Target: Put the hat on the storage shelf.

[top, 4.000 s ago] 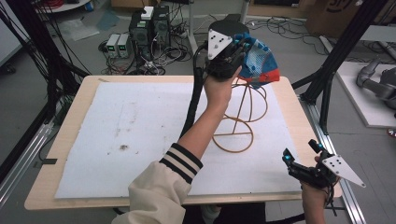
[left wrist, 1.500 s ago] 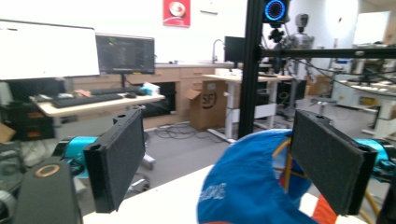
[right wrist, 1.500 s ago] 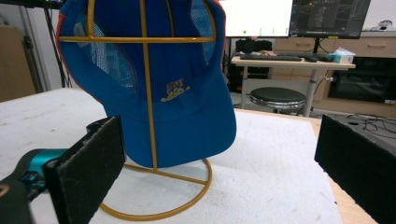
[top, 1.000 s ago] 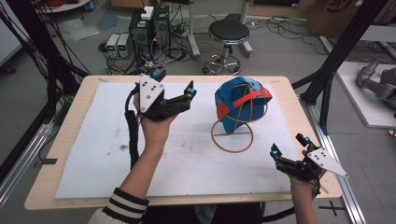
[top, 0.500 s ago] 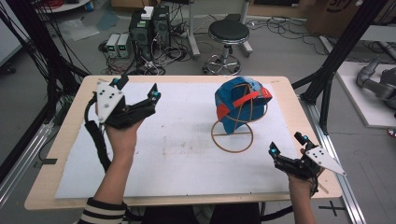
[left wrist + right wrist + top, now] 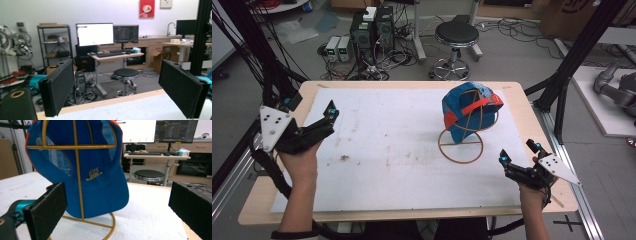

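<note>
At the left edge of the high view, about halfway down, my left gripper [image 6: 319, 127] hangs over the table's left side, its jaws spread wide with nothing between them. In the left gripper view those two black jaws stand far apart at the lower left and lower right of the frame, and between them I see the far edge of the table [image 6: 120, 100], a black stool [image 6: 126, 74] and a desk with two monitors [image 6: 95, 34].

Toward the middle of the high view lies the white mat [image 6: 392, 150] that covers most of the wooden table [image 6: 257, 205], marked with a few dark smudges.

Right of centre in the upper half, the blue cap [image 6: 467, 112] with orange trim sits on the yellow wire stand [image 6: 460, 147], whose round base ring rests on the mat. In the right gripper view the cap [image 6: 100, 177] takes up the upper left and centre, its peak pointing down, the stand's upright wire [image 6: 78, 182] running in front of it.

At the lower right of the high view, my right gripper [image 6: 518, 157] hovers near the table's right edge, just beside the stand's base but apart from it. Its jaws are also wide open and hold nothing.
</note>
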{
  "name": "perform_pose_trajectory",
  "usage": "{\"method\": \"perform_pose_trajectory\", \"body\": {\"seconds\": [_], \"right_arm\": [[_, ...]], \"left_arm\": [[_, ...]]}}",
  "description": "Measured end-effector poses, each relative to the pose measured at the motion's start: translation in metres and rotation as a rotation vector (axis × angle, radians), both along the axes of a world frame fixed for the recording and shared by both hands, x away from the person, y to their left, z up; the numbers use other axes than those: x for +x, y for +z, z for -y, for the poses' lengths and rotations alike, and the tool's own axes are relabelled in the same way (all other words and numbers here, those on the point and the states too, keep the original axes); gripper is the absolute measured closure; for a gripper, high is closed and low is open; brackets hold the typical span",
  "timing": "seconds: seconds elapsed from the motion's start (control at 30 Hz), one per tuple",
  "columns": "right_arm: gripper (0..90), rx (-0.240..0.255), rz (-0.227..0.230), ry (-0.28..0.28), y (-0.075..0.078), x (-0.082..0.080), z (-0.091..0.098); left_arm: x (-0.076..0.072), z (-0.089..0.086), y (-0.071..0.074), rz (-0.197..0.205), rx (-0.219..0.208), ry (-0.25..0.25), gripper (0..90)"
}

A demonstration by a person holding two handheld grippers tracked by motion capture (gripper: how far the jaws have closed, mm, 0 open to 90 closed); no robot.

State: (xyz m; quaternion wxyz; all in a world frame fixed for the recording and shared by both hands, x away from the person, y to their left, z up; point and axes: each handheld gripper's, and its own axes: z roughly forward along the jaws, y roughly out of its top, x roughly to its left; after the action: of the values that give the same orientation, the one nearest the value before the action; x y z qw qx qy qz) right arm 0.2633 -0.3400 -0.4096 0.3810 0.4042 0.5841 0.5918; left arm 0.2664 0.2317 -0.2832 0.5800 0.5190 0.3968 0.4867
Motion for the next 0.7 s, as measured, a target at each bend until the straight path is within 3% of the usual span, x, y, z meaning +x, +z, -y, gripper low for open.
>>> {"method": "perform_pose_trajectory", "body": {"seconds": [0.1, 0.4, 0.7], "right_arm": [[1.6, 0.004, 0.001, -0.004, 0.000, 0.002, 0.000], [1.7, 0.007, 0.007, -0.006, 0.000, 0.008, -0.001], [1.6, 0.028, 0.012, -0.008, 0.002, 0.012, -0.002]], "left_arm": [[-0.007, -0.017, -0.007, 0.005, -0.002, 0.027, 13.6], [-0.017, -0.040, -0.022, 0.002, -0.009, 0.057, 13.6], [-0.023, -0.061, -0.054, -0.035, -0.017, 0.091, 13.6]]}}
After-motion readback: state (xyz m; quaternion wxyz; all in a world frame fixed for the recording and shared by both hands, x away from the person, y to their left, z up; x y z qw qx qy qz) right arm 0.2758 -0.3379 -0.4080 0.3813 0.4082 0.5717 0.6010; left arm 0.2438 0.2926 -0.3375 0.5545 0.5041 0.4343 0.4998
